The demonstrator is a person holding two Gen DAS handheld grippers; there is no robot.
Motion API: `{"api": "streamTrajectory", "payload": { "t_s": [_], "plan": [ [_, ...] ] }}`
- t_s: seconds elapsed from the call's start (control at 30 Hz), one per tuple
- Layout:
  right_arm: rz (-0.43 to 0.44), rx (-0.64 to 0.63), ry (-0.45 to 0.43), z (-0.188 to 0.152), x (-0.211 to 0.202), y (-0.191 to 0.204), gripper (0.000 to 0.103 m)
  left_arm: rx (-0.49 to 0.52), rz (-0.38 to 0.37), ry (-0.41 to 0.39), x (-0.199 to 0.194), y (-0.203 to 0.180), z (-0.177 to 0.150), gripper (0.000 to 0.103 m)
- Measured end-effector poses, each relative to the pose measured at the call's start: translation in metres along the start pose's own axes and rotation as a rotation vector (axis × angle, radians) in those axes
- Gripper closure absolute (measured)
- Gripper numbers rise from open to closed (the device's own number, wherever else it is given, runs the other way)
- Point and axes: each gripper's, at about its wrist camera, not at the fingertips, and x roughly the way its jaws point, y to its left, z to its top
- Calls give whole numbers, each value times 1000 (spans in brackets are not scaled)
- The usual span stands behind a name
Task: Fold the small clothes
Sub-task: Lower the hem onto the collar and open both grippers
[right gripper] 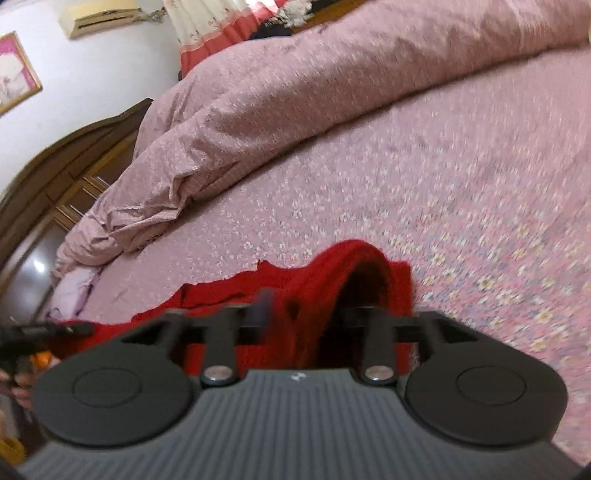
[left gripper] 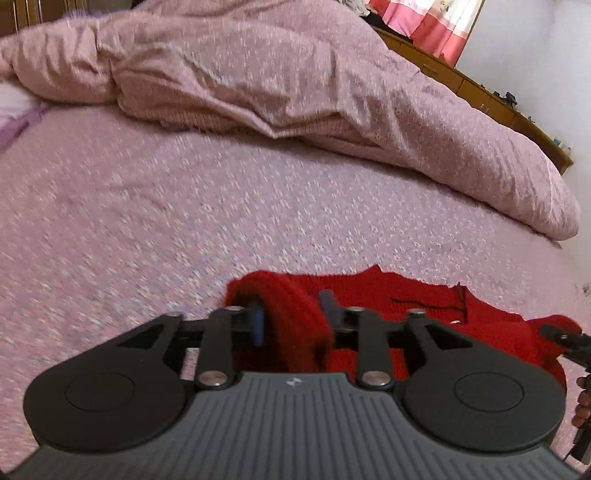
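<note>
A small red knit garment (left gripper: 413, 306) lies over the near part of the pink bed. My left gripper (left gripper: 293, 317) is shut on a thick bunch of its left end, the red knit pinched between the blue-tipped fingers (left gripper: 258, 321). In the right wrist view my right gripper (right gripper: 306, 314) is shut on the garment's other end (right gripper: 332, 280), a fold arching over the jaws. The cloth stretches between the two grippers. The right gripper shows at the edge of the left wrist view (left gripper: 565, 339), and the left one at the edge of the right wrist view (right gripper: 44, 330). Both views are motion-blurred.
The pink floral bedspread (left gripper: 184, 229) spreads ahead. A bunched pink duvet (left gripper: 295, 81) lies across the far side. A wooden cabinet (left gripper: 480, 88) and pink curtain (left gripper: 424, 26) stand behind. A dark wooden headboard (right gripper: 55, 177) shows in the right wrist view.
</note>
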Motion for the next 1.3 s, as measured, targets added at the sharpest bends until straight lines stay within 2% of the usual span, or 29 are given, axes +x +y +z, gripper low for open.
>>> {"api": "streamTrajectory", "payload": {
  "t_s": [0.1,0.27,0.5,0.63,0.77,0.9,1.0,1.17,1.3],
  "plan": [
    [7,-36,-25,1,-15,6,38,37,8,-50,-22,-6,-2,39],
    [9,-90,-32,-3,-38,21,38,65,11,-73,-48,-12,-13,36],
    [-18,-231,-10,-24,-56,49,38,169,-4,-63,-66,-27,-54,36],
    [-71,-340,16,-42,-54,63,39,256,32,-56,-60,-36,-76,36],
    [-108,-383,43,-56,-45,67,39,339,55,-47,-49,-42,-91,39],
    [-128,-413,35,-64,-38,69,39,400,64,-13,-31,-46,-101,48],
    [-147,-455,35,-67,-30,72,40,424,76,0,-18,-48,-106,50],
    [-151,-496,23,-69,-18,77,40,473,83,-36,-7,-55,-101,50],
    [-153,-499,13,-64,-6,80,40,456,89,-60,5,-58,-86,50]
  ]
}}
